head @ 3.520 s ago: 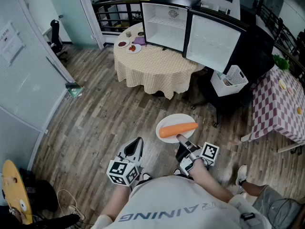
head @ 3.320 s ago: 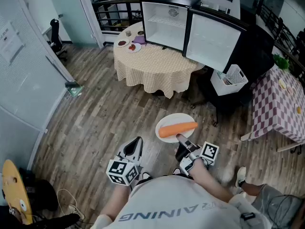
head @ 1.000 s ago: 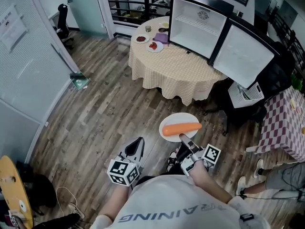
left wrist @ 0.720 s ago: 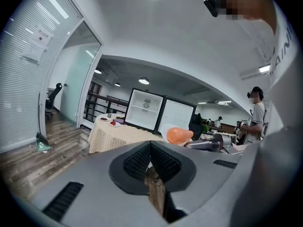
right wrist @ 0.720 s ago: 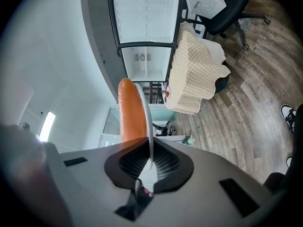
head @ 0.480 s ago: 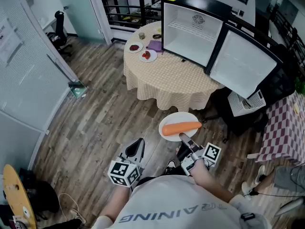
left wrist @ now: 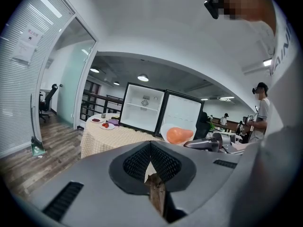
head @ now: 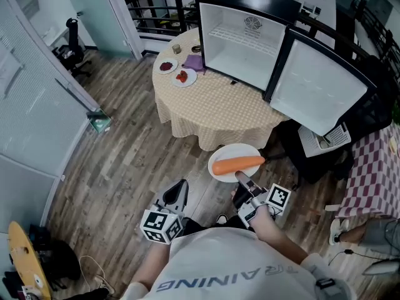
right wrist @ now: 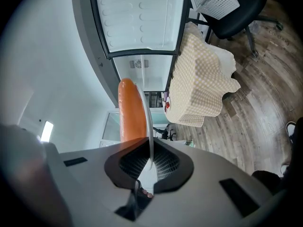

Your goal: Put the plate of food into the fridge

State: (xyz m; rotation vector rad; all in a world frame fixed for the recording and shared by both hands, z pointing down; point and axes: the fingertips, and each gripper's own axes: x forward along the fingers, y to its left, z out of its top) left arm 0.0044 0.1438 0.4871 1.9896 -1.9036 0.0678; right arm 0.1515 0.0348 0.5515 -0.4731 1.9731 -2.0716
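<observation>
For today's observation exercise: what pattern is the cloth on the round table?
The round table's cloth has a fine beige-and-white check; head view best.

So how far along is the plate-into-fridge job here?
Done: the plate with its carrot is picked up, and the fridge stands open. In hand: the right gripper grips the plate's rim over the floor, short of the table. Left: reach the fridge and set the plate inside.
</observation>
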